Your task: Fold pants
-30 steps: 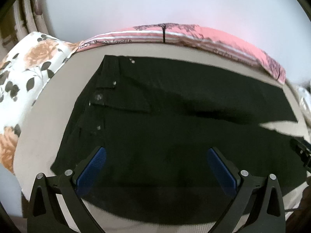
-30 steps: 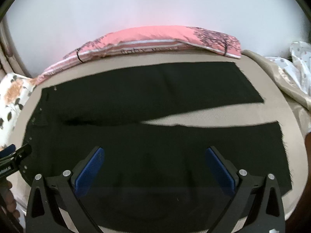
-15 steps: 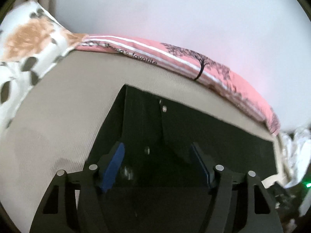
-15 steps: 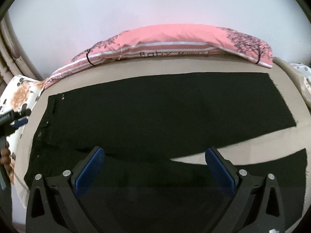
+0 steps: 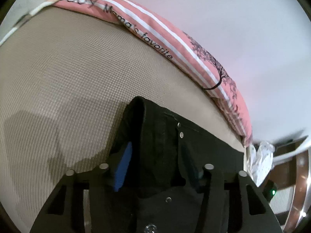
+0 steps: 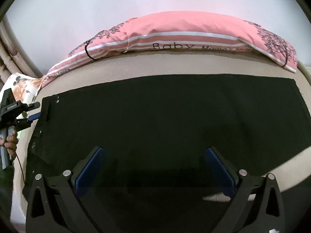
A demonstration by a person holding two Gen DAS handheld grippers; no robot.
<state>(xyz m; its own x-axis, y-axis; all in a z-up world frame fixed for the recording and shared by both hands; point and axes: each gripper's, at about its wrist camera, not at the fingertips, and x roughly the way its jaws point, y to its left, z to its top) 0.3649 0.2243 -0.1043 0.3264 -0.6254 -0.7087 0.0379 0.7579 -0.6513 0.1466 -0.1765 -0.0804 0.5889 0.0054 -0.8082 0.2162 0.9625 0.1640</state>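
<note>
Left gripper (image 5: 161, 167) straddles bunched waistband of black pants (image 5: 165, 136), fabric between fingers, contact unclear. Beige mattress (image 5: 68, 73) underneath, pink striped pillow (image 5: 175, 44) behind.

pink pillow (image 6: 184, 36) printed "Baby Mama's favorite"

Black pants (image 6: 165, 116) with small silver rivets. Beige waffle-textured bed (image 5: 68, 77). Salmon-pink pillow (image 6: 184, 33) with white stripes, black lettering and dark tree prints. White cushion (image 6: 21, 87) with peach flowers and dark leaves. Black left tongs (image 5: 159, 165) and right tongs (image 6: 153, 169), both blue-padded. Pale grey-white wall (image 6: 136, 0).
</note>
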